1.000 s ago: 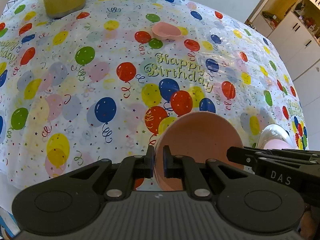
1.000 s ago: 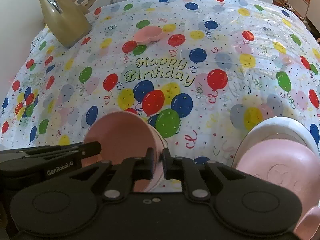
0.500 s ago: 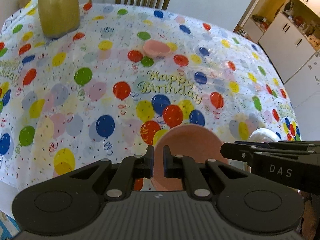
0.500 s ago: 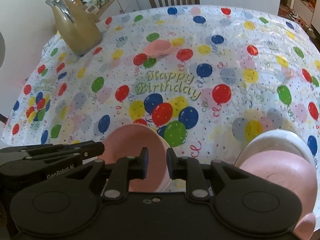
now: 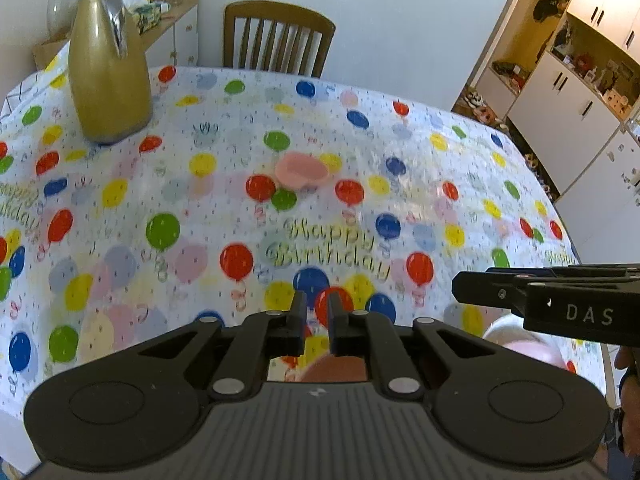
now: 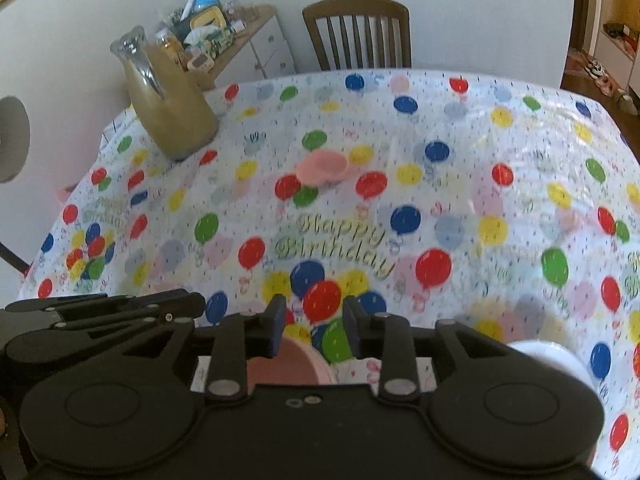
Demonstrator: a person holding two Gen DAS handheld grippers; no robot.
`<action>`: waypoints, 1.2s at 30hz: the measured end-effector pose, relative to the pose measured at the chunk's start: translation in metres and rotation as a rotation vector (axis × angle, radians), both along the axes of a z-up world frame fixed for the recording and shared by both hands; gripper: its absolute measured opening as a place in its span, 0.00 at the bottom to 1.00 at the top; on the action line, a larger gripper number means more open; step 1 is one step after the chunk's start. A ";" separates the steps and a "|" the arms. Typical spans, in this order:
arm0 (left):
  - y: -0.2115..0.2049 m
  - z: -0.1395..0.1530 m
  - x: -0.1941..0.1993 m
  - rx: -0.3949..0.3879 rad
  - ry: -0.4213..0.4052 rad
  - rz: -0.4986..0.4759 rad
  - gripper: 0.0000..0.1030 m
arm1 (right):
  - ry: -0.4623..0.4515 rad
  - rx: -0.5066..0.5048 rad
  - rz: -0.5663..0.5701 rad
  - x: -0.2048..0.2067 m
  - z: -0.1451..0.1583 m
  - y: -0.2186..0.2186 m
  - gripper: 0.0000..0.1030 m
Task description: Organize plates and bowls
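Note:
A large pink bowl (image 5: pixel 332 368) sits at the table's near edge, mostly hidden under both grippers; it also shows in the right wrist view (image 6: pixel 286 364). My left gripper (image 5: pixel 313 316) is slightly open and empty above it. My right gripper (image 6: pixel 313 326) is open and empty above the bowl's right rim. A small pink bowl (image 5: pixel 302 170) sits mid-table, far ahead, also in the right wrist view (image 6: pixel 322 166). A white plate (image 6: pixel 548 356) lies at the near right with a pink plate (image 5: pixel 528 350) on it, mostly hidden.
A gold thermos jug (image 5: pixel 108 80) stands at the far left of the balloon-print tablecloth (image 5: pixel 200 200). A wooden chair (image 5: pixel 278 40) stands behind the table. White cupboards (image 5: pixel 572 112) are to the right. A side cabinet (image 6: pixel 248 40) with clutter is behind the jug.
Both grippers have lifted and pulled back from the large pink bowl, which stays at the table's near edge. The right jaws have opened wide; the left jaws have opened a little.

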State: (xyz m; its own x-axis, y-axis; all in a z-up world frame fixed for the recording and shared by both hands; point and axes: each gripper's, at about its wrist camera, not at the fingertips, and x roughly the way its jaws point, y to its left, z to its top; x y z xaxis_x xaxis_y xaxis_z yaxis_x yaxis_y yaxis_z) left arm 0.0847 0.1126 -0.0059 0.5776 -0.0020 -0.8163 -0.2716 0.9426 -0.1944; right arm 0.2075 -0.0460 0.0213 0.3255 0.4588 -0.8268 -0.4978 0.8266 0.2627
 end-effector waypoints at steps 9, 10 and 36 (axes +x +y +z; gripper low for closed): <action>0.006 0.006 0.032 0.032 -0.036 0.037 0.54 | -0.013 0.032 0.040 0.033 0.004 0.005 0.40; 0.007 0.006 0.036 0.031 -0.036 0.042 0.54 | -0.016 0.035 0.043 0.038 0.005 0.006 0.43; 0.063 -0.047 0.136 0.027 0.043 0.239 0.76 | -0.042 0.008 0.098 0.155 -0.033 0.043 0.92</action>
